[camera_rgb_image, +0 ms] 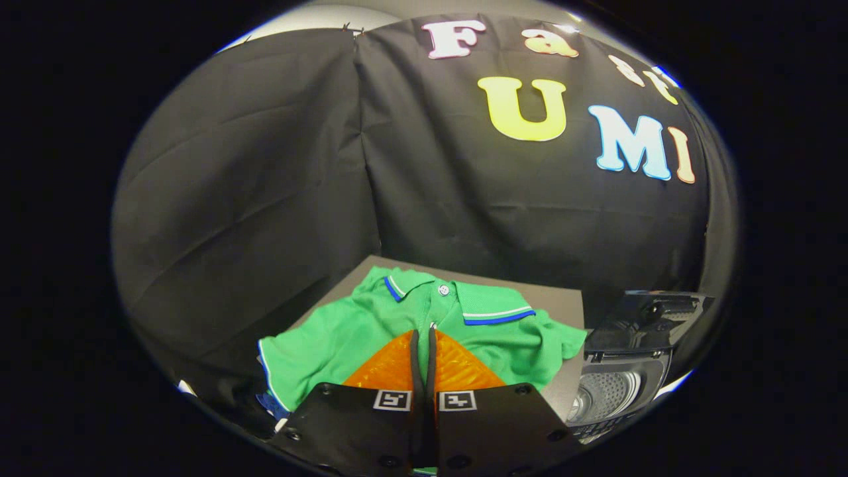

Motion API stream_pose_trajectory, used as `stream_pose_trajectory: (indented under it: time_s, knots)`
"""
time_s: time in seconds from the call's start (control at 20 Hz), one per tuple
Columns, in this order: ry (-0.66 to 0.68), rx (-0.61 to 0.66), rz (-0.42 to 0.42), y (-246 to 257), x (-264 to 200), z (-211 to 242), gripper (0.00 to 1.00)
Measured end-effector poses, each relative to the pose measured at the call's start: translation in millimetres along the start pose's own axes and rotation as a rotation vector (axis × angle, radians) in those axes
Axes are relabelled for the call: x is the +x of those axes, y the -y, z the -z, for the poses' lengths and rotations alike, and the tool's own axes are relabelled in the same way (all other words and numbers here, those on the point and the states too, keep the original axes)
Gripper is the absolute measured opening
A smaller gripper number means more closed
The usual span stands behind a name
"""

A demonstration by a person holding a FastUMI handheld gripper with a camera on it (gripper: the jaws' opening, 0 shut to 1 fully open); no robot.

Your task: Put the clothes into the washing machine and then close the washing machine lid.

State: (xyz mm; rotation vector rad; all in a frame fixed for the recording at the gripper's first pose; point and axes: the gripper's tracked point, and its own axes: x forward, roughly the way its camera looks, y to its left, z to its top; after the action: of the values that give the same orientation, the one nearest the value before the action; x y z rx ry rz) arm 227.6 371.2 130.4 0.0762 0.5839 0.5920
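Holding my tongs (424, 344) pressed together above the shirt (397, 324), I risk skidding off it without spreading them first.

Dim booth, sharp centre, fisheye-warped edges

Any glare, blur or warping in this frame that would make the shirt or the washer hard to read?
Gripper view: strong fisheye bending toward the rim; green polo shirt sharp and evenly lit beyond the closed gripper; washing machine warped, its open drum catching a bright reflection.
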Motion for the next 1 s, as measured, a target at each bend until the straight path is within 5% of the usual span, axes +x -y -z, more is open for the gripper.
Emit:
stream_pose_trajectory:
  time_s: [0.5,1.0]
  knots:
    - [0.151,0.008,0.016,41,-50,-48,0.02]
    - [0.191,0.026,0.102,163,-83,-56,0.01]
